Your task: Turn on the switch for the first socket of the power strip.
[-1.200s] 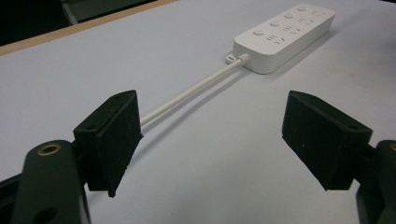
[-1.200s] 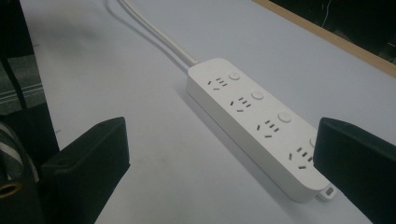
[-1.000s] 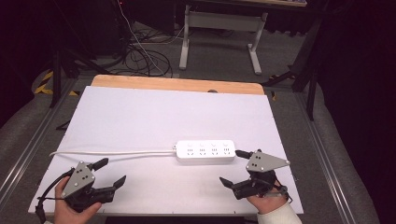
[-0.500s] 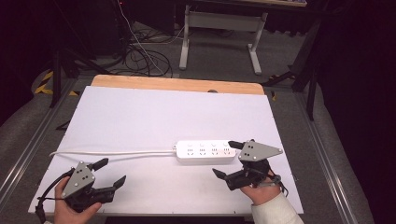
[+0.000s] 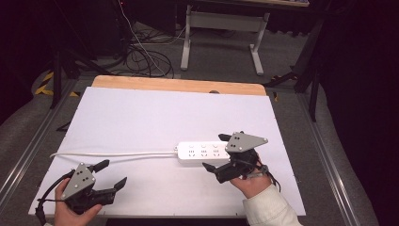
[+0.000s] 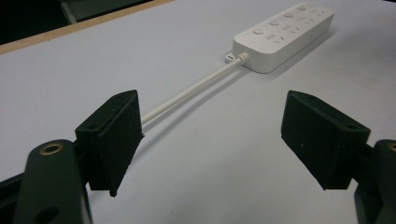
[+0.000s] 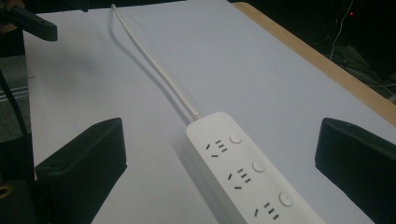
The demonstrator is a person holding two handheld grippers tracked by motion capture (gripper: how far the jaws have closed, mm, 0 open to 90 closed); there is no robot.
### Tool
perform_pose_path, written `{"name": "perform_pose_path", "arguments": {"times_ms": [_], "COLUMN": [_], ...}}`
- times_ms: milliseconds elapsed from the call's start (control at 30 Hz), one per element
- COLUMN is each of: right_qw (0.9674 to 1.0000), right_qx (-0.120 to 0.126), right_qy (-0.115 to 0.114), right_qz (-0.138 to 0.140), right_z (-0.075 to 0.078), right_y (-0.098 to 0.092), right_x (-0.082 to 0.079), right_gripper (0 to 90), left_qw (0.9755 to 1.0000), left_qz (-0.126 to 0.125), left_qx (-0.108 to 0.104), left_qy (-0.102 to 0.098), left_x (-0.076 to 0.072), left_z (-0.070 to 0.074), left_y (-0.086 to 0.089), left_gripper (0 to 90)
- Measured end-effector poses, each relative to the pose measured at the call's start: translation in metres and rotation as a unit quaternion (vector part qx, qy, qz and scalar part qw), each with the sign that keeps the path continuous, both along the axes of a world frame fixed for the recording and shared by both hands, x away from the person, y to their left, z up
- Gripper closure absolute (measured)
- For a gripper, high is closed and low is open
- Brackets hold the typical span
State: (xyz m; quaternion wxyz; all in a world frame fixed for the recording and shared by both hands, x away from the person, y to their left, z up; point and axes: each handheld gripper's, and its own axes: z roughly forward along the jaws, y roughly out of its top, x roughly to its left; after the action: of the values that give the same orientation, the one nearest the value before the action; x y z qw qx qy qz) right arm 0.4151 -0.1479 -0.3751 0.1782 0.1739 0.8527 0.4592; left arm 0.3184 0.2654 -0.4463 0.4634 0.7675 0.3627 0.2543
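The power strip (image 5: 202, 153) lies flat on the white table (image 5: 155, 117), right of centre and toward the near edge, sockets facing up. Its white cable (image 5: 113, 154) leaves the left end and runs left across the table to the left edge.

The right gripper (image 5: 224, 153) sits at the right end of the power strip, jaws spread wide. One jaw stands on the far side of the strip and the other on the near side; the right gripper view shows the strip passing between them with clear space on each side, touching neither.

The left gripper (image 5: 110, 173) is at the near left corner, well apart from the strip, jaws spread and holding nothing. It rests just on the near side of the cable.
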Motion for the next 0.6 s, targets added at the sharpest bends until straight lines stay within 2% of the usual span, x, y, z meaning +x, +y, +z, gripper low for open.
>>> {"name": "perform_pose_path", "arguments": {"times_ms": [367, 500, 600], "right_qw": [0.9999, 0.9993, 0.9992], "right_qx": [0.004, 0.012, 0.015], "right_qy": [0.008, 0.035, 0.036], "right_qz": [-0.010, -0.009, -0.012], "right_z": [-0.005, -0.007, -0.009], "right_y": [0.017, 0.022, 0.026], "right_x": [0.015, 0.021, 0.024], "right_gripper": [0.1, 0.3, 0.1], "left_qw": [1.0000, 1.0000, 1.0000], "left_qz": [-0.003, -0.003, -0.003], "left_qx": [0.002, 0.004, 0.000], "left_qy": [-0.001, 0.001, 0.001], "left_x": [0.000, 0.000, 0.000], "left_z": [0.000, 0.000, 0.000], "left_y": [0.001, 0.001, 0.000], "left_gripper": [21.7, 22.2, 22.3]}}
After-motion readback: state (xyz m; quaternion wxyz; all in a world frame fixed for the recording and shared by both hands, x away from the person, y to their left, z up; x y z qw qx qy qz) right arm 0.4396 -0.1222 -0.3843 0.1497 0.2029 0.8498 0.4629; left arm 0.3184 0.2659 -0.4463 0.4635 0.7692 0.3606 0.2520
